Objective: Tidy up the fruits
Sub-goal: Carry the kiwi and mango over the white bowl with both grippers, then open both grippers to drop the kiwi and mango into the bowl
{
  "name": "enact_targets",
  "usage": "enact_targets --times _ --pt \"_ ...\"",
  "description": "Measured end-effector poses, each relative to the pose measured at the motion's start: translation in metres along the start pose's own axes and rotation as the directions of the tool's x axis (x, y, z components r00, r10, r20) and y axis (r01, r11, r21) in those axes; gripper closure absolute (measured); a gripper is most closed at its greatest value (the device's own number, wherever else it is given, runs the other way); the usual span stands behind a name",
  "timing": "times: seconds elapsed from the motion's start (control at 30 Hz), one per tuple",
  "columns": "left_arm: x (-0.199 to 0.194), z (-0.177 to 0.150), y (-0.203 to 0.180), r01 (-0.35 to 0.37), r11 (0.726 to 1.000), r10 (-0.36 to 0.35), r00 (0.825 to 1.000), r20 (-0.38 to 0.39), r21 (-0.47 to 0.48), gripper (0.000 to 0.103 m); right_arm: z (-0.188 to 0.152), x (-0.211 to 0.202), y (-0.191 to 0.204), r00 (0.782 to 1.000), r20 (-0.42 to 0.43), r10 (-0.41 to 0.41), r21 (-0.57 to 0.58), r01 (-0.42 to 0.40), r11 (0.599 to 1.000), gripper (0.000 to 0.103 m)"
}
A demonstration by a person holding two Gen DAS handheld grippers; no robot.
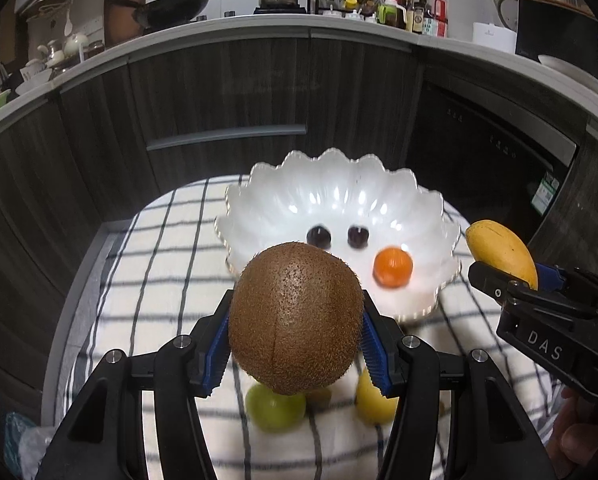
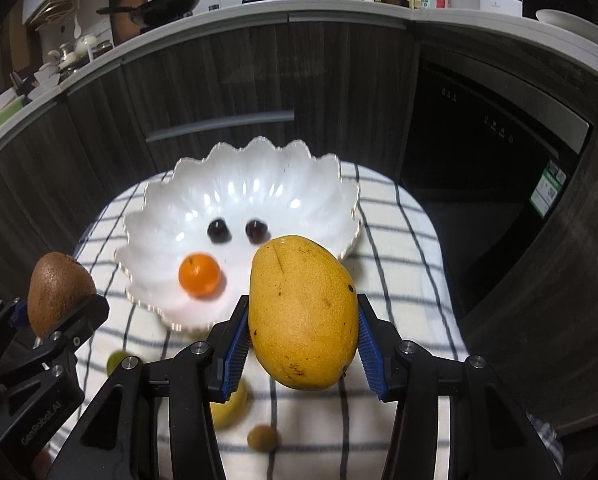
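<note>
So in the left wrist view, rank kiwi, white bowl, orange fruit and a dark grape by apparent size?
White bowl, kiwi (inflated by nearness to the lens), orange fruit, dark grape.

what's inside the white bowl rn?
White bowl holds two dark round fruits and one small orange fruit. In both views its near edge is partly covered by the held kiwi and mango.
</note>
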State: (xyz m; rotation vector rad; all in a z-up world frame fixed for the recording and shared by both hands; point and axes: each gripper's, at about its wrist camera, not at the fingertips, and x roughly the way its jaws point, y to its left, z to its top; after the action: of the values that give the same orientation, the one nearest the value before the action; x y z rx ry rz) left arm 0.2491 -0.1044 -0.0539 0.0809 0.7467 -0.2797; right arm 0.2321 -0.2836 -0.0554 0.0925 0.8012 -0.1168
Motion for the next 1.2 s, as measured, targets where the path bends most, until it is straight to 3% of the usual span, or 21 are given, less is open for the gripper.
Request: enact_targets --times 0.3,0.53,0.83,1.2 --pt "0.035 0.038 0.006 0.002 1.000 -0.002 1.000 0.008 -0.003 0.047 0.041 0.024 0.002 0.999 0.036 -0.013 -0.012 0.013 1.000 0.053" --pt "0.072 0.059 0.011 -0.004 1.000 0.004 1.000 0.001 0.002 0.047 0.064 0.062 0.004 1.000 0.002 -0.018 -0.018 0.018 1.000 0.053" --pt "0.123 0.071 0.021 0.001 1.000 -0.003 0.995 -0.101 -0.018 0.047 0.077 0.113 0.009 0.997 -0.082 -0.010 -0.014 0.009 1.000 0.053" --pt "0.152 0.061 0.027 -0.012 0.999 0.004 0.975 -0.222 -0.037 0.047 0.073 0.155 0.009 0.979 -0.206 -0.010 -0.005 0.009 1.000 0.053"
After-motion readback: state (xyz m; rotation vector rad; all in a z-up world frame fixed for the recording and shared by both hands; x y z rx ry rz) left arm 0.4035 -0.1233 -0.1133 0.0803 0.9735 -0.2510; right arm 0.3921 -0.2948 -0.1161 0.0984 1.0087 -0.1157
